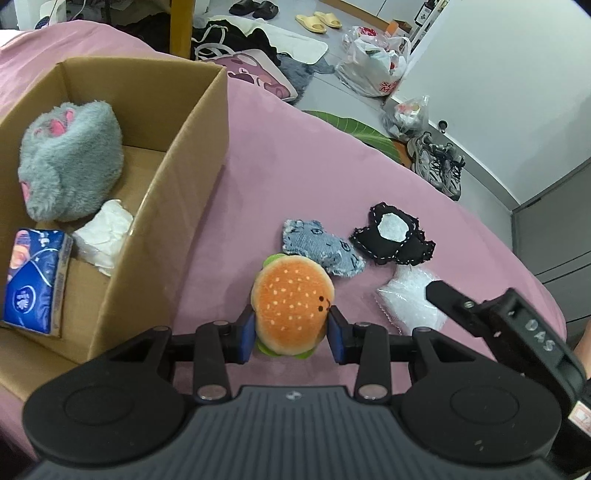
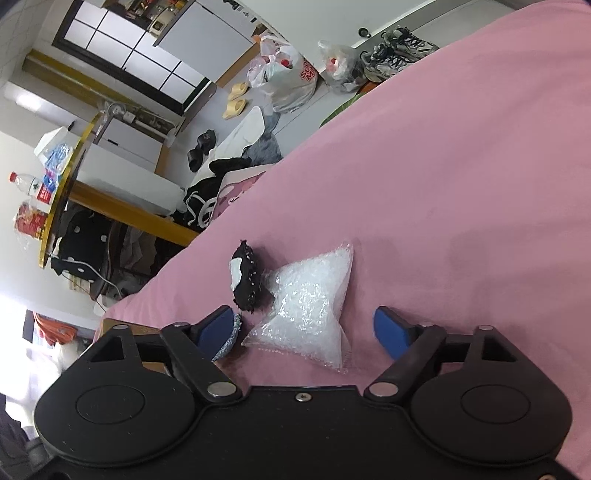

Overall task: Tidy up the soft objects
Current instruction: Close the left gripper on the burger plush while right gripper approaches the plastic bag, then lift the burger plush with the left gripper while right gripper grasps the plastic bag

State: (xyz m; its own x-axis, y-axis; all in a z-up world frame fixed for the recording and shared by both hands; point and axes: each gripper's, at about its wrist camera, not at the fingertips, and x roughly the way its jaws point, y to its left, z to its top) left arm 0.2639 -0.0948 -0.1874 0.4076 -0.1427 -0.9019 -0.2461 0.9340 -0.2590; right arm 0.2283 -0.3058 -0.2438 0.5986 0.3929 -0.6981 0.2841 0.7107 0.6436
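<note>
Gripping a plush burger [image 1: 291, 306] between its blue pads, the left gripper [image 1: 291, 334] is holding the toy over the pink bedcover [image 1: 295, 166], just right of the box [image 1: 177, 192]. The burger is showing a seeded orange bun, a small stitched face and green felt at its edges.

Lying just beyond it are a denim patch toy [image 1: 321, 249] and a black stitched toy [image 1: 393, 240] with a white centre, and a clear bag of white pellets [image 2: 306, 295] is sitting just beside them. The right gripper [image 2: 306, 328] is hovering over that bag with its fingers spread wide apart, gripping nothing; its body is bearing raised letters reading "DAS" in the left view.

Sitting inside the box are a grey furry plush [image 1: 70, 162] with pink paw pads, a crumpled white tissue [image 1: 103, 232] and a blue tissue pack [image 1: 37, 280] whose print is too small to read.

Beyond the bed, a white shopping bag [image 1: 376, 62] is showing red lettering, unreadable, near sneakers [image 1: 439, 166] and yellow slippers [image 1: 317, 20].
</note>
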